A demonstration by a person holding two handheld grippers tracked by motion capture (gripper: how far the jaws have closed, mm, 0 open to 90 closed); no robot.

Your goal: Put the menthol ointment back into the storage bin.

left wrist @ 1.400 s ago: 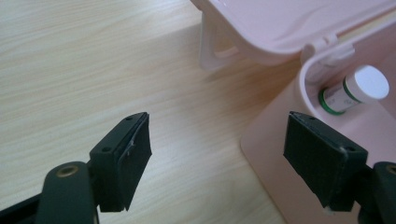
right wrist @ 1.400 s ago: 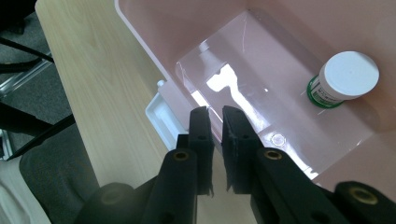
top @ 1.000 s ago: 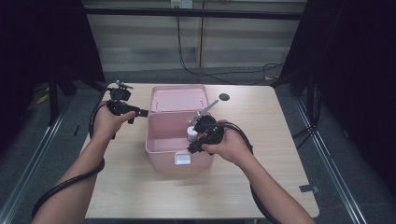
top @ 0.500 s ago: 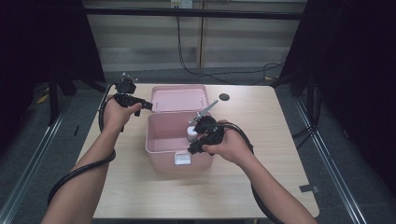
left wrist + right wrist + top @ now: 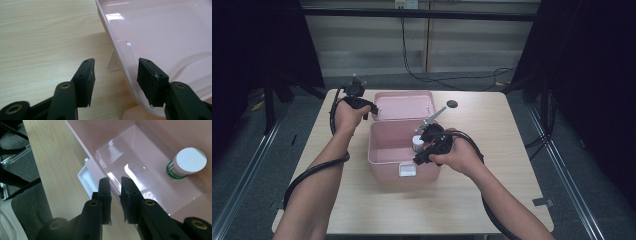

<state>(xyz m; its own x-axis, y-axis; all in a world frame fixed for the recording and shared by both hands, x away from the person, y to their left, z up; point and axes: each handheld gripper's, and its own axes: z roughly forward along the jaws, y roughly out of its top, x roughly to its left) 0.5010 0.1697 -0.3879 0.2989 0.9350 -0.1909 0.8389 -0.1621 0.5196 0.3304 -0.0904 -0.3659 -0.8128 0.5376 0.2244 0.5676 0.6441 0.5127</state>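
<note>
A pale wooden counter [image 5: 512, 150] stood in a dark-curtained room, and on it sat the pink box [image 5: 392, 155] you were working on, its lid [image 5: 404, 104] thrown open toward the far edge.

Your left tool [image 5: 371, 107] had reached the lid's near-left corner. In the left gripper view its jaws stood apart, one on either side of the lid's rim [image 5: 120, 60], which ran up and away between them; they had just been closing, but neither pad pressed on the plastic. The lid lay to the right of that tool, its long side running across the counter, so it was your left hand that sat nearer the lid.

Your right tool [image 5: 424, 155] was clamped on the box's front wall [image 5: 112, 185], one pad outside and one inside, beside the white latch [image 5: 86, 178]. That hold looked meant to steady the box. A white-capped jar [image 5: 186, 163] stood upright in the far corner inside, apart from both tools.

Closing the lid would likely have turned on the left tool gripping that rim and swinging it toward you.
</note>
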